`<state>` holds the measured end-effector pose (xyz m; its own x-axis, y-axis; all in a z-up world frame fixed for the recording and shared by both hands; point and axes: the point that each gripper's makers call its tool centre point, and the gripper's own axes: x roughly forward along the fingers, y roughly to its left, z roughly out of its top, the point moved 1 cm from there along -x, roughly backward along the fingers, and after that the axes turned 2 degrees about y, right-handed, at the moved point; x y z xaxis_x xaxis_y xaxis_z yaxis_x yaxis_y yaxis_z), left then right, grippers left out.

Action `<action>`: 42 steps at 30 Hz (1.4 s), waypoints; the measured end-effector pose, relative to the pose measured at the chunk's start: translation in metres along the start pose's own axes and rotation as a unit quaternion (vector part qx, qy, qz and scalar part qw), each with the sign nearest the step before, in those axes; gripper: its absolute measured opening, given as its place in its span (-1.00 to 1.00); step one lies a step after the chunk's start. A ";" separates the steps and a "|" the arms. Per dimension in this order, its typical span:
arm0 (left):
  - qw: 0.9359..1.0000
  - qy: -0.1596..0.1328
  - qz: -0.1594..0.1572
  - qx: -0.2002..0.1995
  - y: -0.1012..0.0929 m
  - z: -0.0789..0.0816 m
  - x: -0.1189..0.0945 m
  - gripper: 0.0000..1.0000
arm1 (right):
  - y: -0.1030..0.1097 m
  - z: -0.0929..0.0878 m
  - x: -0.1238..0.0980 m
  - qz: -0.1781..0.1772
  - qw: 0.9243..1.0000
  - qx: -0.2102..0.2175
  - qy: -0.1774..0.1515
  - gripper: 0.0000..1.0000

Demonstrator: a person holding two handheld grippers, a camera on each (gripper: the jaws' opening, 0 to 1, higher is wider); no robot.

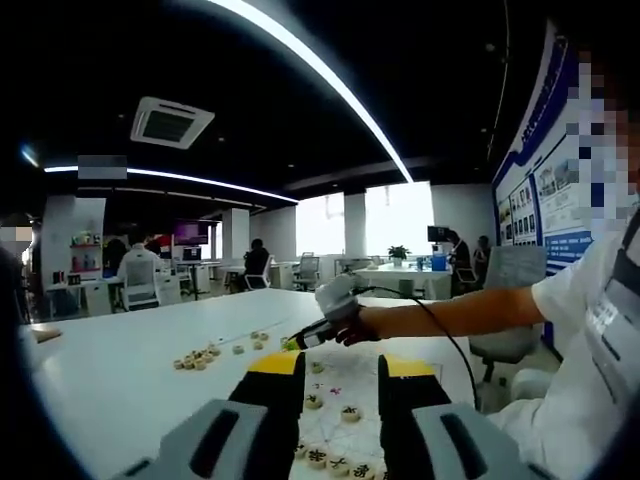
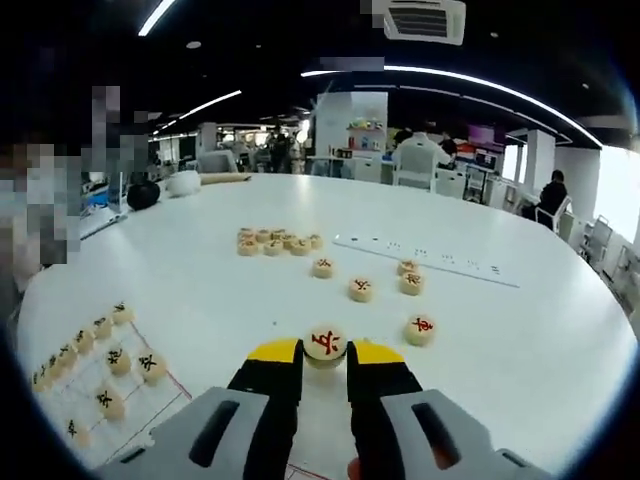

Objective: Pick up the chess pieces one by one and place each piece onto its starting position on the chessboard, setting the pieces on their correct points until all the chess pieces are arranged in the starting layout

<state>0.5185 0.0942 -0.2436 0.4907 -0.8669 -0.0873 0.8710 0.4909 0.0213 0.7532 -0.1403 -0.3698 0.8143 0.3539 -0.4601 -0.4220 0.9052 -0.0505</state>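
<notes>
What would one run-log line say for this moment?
right gripper: shut on red-marked chess piece | left gripper: open, above chessboard | loose pieces: on table

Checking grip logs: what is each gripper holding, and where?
Right gripper pinches a red-marked chess piece by its round edge. Left gripper holds nothing.

Your right gripper (image 2: 324,362) reaches forward, low over the counter (image 2: 520,340), with its yellow-tipped jaws closed on a round chess piece (image 2: 325,344) marked in red. In the left gripper view, that same right gripper (image 1: 292,344) extends from your outstretched bare forearm (image 1: 450,312), hand (image 1: 352,326) wrapped around the handle, a cable trailing back. Your left gripper (image 1: 341,366) is held back and higher, its jaws apart with nothing between them.
</notes>
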 end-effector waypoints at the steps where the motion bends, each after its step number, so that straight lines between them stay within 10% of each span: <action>1: 1.000 0.000 0.000 0.000 0.000 0.000 0.000 -0.38 | 0.002 -0.001 -0.005 0.004 1.000 -0.002 -0.002 -0.61; 21: 0.999 0.028 -0.026 0.019 -0.007 -0.010 -0.016 -0.38 | 0.066 -0.040 -0.100 0.108 0.993 -0.039 -0.012 -0.61; 42: 0.997 0.042 -0.040 0.047 -0.015 -0.015 -0.021 -0.38 | 0.066 -0.071 -0.082 0.117 0.992 -0.035 0.030 -0.59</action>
<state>0.4952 0.1061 -0.2567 0.4198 -0.8906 -0.1748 0.9074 0.4071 0.1045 0.6299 -0.1260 -0.3979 0.6666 0.5350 -0.5191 -0.6243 0.7812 0.0034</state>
